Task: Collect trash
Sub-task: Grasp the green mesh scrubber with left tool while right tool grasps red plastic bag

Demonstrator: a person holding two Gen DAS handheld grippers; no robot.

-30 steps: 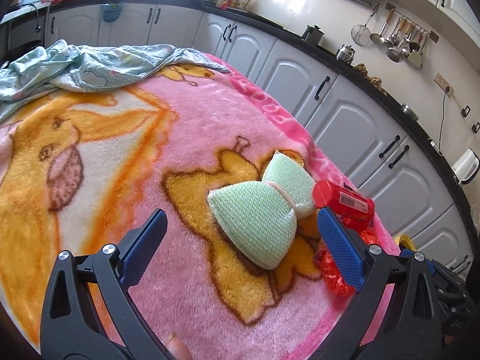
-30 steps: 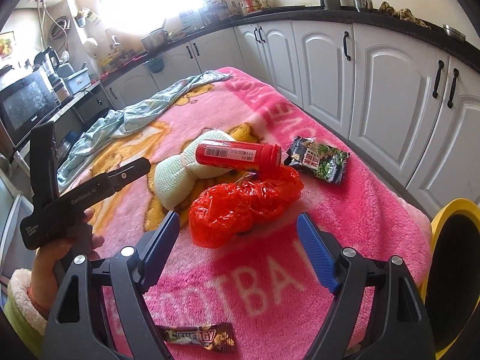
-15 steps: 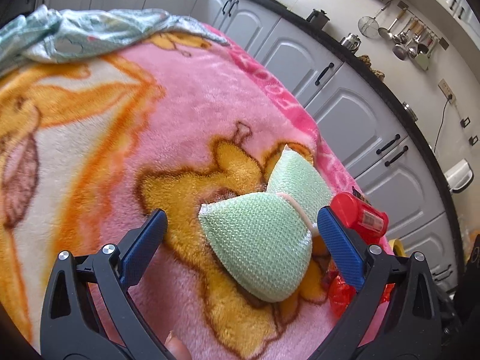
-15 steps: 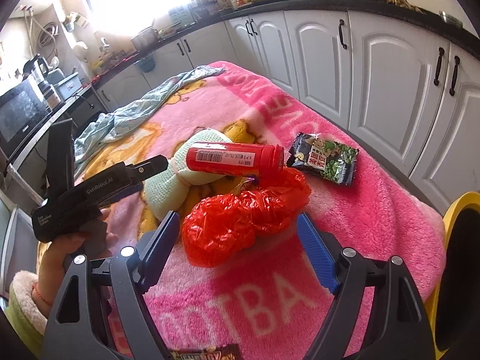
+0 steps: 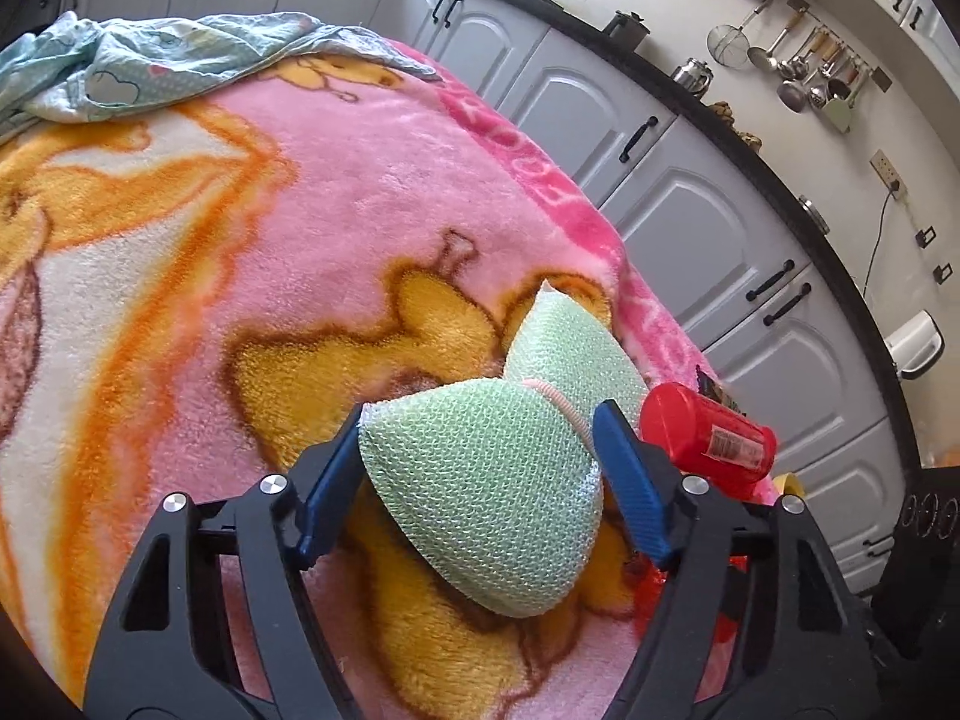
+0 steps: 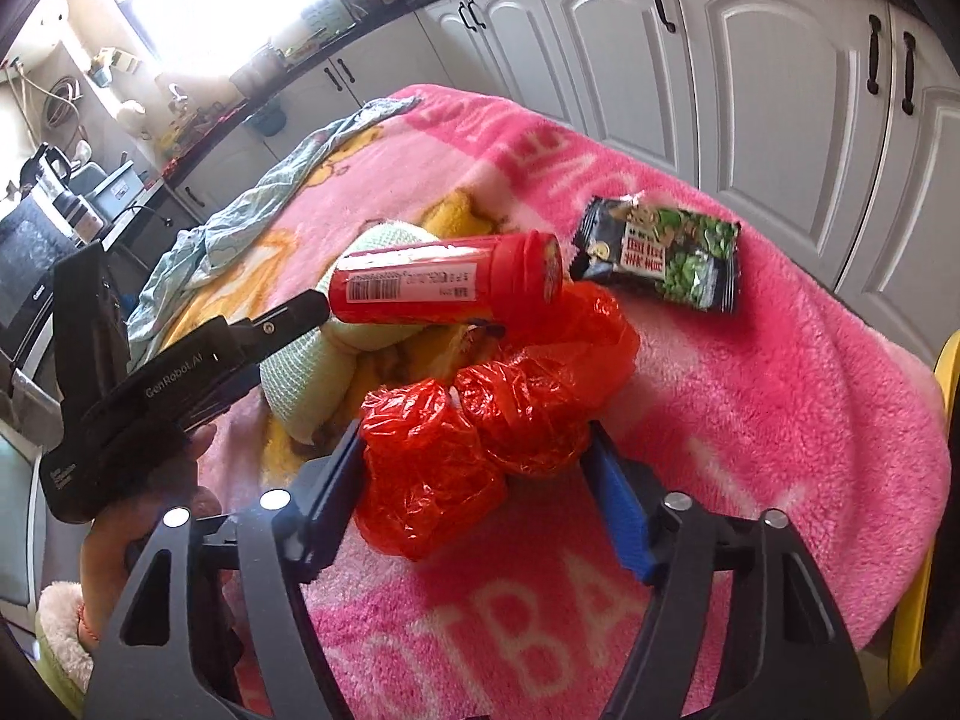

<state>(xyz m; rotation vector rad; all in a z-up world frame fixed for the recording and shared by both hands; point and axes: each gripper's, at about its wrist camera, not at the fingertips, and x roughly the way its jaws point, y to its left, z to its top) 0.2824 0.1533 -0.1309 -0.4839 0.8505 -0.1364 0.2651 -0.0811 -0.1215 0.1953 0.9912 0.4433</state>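
1. We have the left gripper [image 5: 480, 474] straddling the near lobe of the green mesh scrubber [image 5: 480, 480]; its jaws are closing, and the blue pads look to be just meeting the mesh on both sides. We cannot tell whether they are squeezing it yet. The wide lobe is a sensible place to take it — soft, it should give under the pads rather than slip.

2. Our right gripper [image 6: 480, 480] brackets the crumpled red plastic bag [image 6: 480, 420], jaws closing too. The left pad touches the bag's edge, while the right pad looks just clear of it, so we would not call it held yet.

3. All the trash sits together on the pink blanket [image 6: 780, 390]: the red canister [image 6: 444, 285] lies on its side, propped across the scrubber and the bag, and the dark snack packet [image 6: 657, 252] lies flat just beyond it.

4. The canister leans on both things we are reaching for — lifting either may send it rolling, in our judgement.

5. A light blue cloth [image 5: 150, 66] is bunched at the blanket's far end, well apart from the pile.
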